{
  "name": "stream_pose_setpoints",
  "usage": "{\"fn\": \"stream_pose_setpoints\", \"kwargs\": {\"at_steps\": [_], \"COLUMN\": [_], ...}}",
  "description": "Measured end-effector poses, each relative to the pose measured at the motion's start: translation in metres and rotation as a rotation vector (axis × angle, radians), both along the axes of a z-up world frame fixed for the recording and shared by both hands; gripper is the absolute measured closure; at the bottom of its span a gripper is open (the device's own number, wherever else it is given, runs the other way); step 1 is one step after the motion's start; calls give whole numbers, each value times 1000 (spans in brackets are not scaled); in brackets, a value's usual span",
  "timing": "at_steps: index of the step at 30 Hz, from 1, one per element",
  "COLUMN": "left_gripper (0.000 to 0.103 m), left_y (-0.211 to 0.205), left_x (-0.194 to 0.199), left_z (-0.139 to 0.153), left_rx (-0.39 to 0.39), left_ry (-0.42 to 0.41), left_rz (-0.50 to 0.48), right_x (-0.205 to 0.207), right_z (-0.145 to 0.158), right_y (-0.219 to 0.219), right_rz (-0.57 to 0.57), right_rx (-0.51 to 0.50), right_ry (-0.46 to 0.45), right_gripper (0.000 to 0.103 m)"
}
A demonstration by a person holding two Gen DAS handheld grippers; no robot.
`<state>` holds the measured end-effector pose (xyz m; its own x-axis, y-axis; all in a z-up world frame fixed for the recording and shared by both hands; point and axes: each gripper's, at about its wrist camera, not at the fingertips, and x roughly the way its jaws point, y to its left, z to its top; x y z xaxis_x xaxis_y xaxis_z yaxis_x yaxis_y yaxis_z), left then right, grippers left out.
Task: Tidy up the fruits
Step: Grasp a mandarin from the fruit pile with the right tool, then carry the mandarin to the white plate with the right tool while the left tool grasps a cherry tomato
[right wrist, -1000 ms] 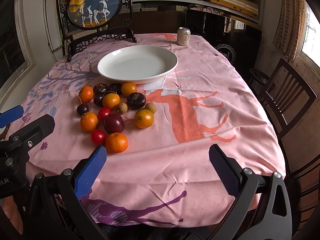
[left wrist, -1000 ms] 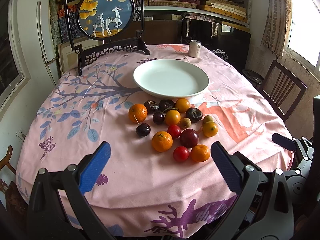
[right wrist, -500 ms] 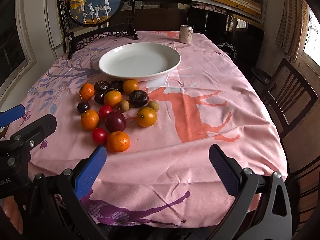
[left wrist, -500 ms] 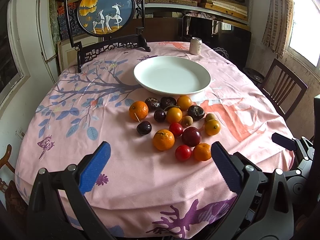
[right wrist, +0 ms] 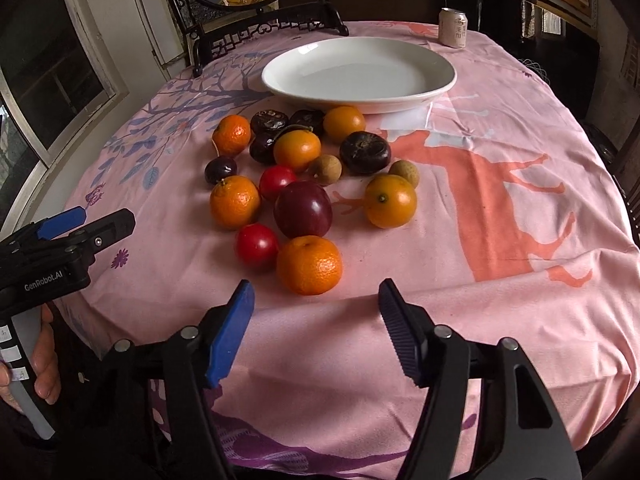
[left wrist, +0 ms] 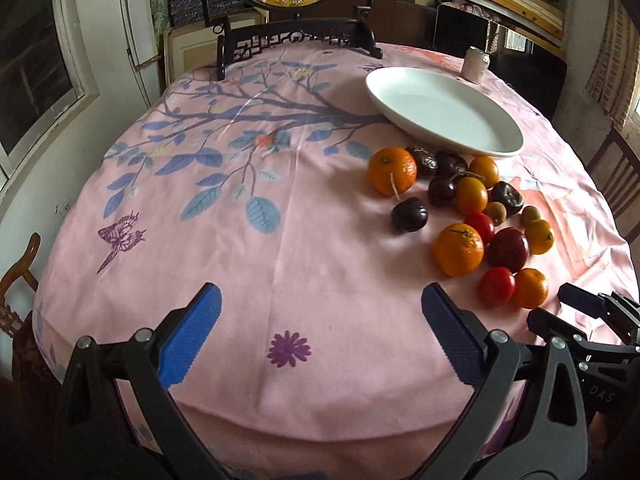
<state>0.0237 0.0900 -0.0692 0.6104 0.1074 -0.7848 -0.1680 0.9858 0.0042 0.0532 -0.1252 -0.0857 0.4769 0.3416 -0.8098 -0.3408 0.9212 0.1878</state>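
Several fruits lie in a loose cluster on the pink tablecloth: oranges, red tomatoes, dark plums and small brown longans. Behind them stands an empty white plate (right wrist: 360, 76) (left wrist: 444, 116). Nearest my right gripper (right wrist: 314, 308) is an orange (right wrist: 309, 265), just ahead of its tips, beside a red tomato (right wrist: 256, 245) and a large dark red plum (right wrist: 303, 209). The right jaws are closing with nothing between them. My left gripper (left wrist: 318, 306) hangs open over bare cloth, left of the cluster, and is visible at the left of the right wrist view (right wrist: 86, 216).
A drink can (right wrist: 453, 27) stands behind the plate. A round framed picture on a dark wooden stand (right wrist: 264, 20) occupies the table's far edge. Wooden chairs flank the table (left wrist: 616, 176). A hand (right wrist: 40, 364) holds the left gripper's grip.
Both grippers have dropped toward the table and come closer. The left one has swung left, so the fruit now sits to its right. The right jaws have narrowed.
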Motion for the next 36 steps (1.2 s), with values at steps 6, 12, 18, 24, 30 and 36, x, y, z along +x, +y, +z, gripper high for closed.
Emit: {"fn": "stream_pose_setpoints", "kwargs": {"at_steps": [6, 12, 18, 24, 30, 36], "left_gripper": [2, 2, 2, 2, 28, 65], "left_y": [5, -19, -36, -73, -106, -119], "left_x": [9, 23, 27, 23, 36, 50], "left_z": [-10, -24, -23, -20, -22, -35], "left_rx": [-24, 9, -10, -90, -79, -77], "left_ry": [30, 83, 92, 99, 99, 124], "left_rz": [5, -43, -74, -210, -269, -269], "right_x": [13, -2, -9, -9, -11, -12], "right_z": [-9, 8, 10, 2, 1, 0], "right_y": [7, -25, -52, -62, -74, -82], "right_rz": [23, -41, -63, -64, -91, -109], "right_rx": [-6, -34, 5, 42, 61, 76], "right_ry": [-9, -71, -67, -34, -30, -28], "right_gripper": [67, 67, 67, 67, 67, 67]}}
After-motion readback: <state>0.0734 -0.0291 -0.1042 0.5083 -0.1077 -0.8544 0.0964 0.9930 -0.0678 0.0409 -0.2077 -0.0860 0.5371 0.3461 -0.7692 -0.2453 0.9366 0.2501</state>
